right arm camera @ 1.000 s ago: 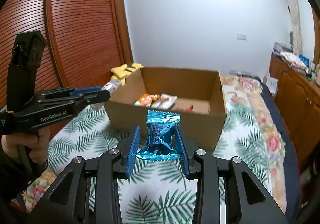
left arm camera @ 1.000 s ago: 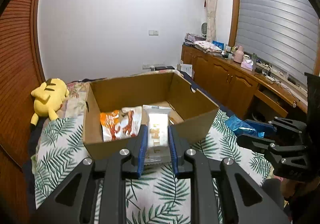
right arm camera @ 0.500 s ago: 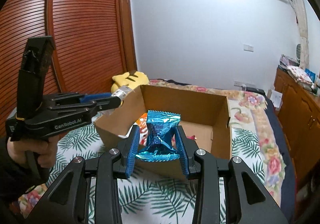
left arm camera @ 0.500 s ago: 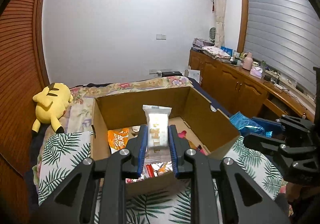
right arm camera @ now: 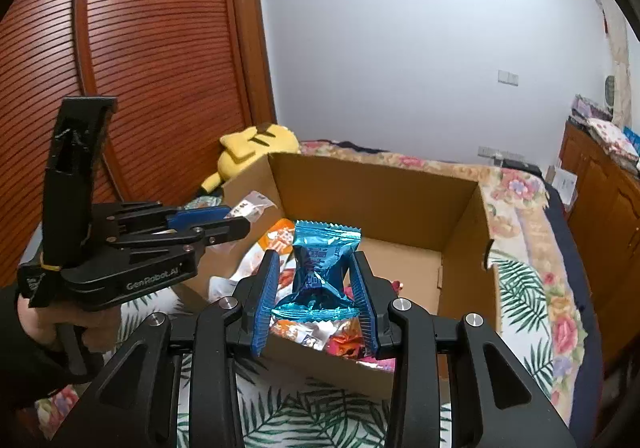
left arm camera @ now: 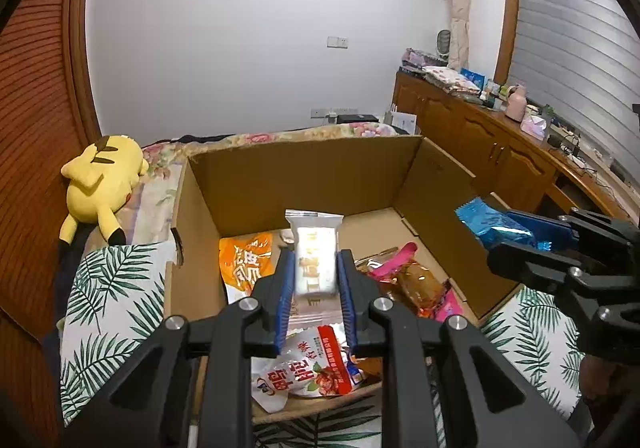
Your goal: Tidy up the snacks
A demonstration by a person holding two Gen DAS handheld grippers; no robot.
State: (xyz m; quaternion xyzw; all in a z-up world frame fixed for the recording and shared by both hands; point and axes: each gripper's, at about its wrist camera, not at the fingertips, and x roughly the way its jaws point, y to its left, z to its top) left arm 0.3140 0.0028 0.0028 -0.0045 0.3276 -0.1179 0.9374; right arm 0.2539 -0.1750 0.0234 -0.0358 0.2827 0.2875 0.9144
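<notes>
An open cardboard box stands on the bed and holds several snack packets, among them an orange one and a red-and-white one. My left gripper is shut on a white wrapped snack and holds it above the box's near part. My right gripper is shut on a blue foil packet and holds it over the box's near wall. The right gripper and its blue packet also show at the right in the left wrist view; the left gripper shows at the left in the right wrist view.
The bed has a palm-leaf cover and a floral sheet. A yellow plush toy lies left of the box beside the wooden slatted door. A wooden cabinet with clutter runs along the right wall.
Both grippers have moved forward, so each held snack now hangs over the box instead of in front of it. More of the packets inside the box show.
</notes>
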